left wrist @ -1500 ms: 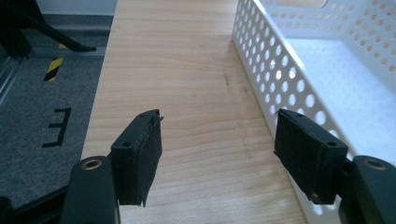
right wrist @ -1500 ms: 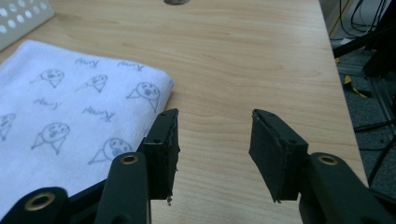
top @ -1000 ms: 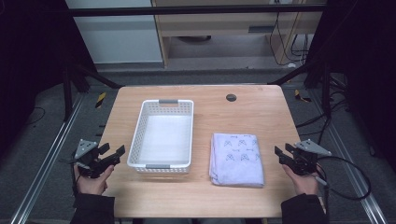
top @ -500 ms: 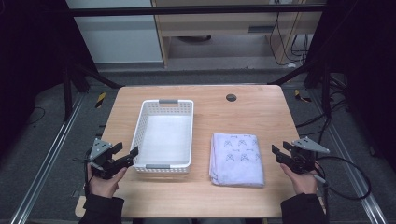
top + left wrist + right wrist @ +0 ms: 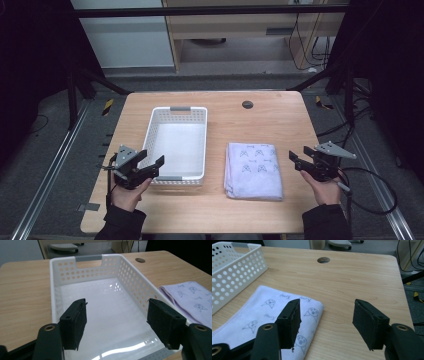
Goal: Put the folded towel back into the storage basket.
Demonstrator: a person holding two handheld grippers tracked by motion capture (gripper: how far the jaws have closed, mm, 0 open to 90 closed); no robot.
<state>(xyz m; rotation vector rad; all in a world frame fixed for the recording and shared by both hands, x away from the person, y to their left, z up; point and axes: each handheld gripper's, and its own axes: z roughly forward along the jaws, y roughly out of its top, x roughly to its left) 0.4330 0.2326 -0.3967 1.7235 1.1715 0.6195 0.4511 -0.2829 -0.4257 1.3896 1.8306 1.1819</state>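
An empty white perforated basket (image 5: 178,141) with grey handles stands left of the table's middle. To its right lies a folded lavender towel (image 5: 253,170) printed with small faces. My left gripper (image 5: 151,159) is open at the basket's near left corner, and in the left gripper view (image 5: 116,304) its jaws frame the basket's floor (image 5: 107,315). Just right of the towel's edge my right gripper (image 5: 296,160) is open; its jaws have just been opening with nothing between them. In the right gripper view (image 5: 327,303) the towel's corner (image 5: 269,307) lies under its left jaw.
The wooden table (image 5: 270,122) has a round cable hole (image 5: 247,104) near its far edge. A black cable (image 5: 372,200) loops from the right gripper past the table's right edge. Dark frame legs and a metal rail stand around the table.
My left hand has moved right, from the table's left edge to the basket's near corner. The right hand has stayed beside the towel.
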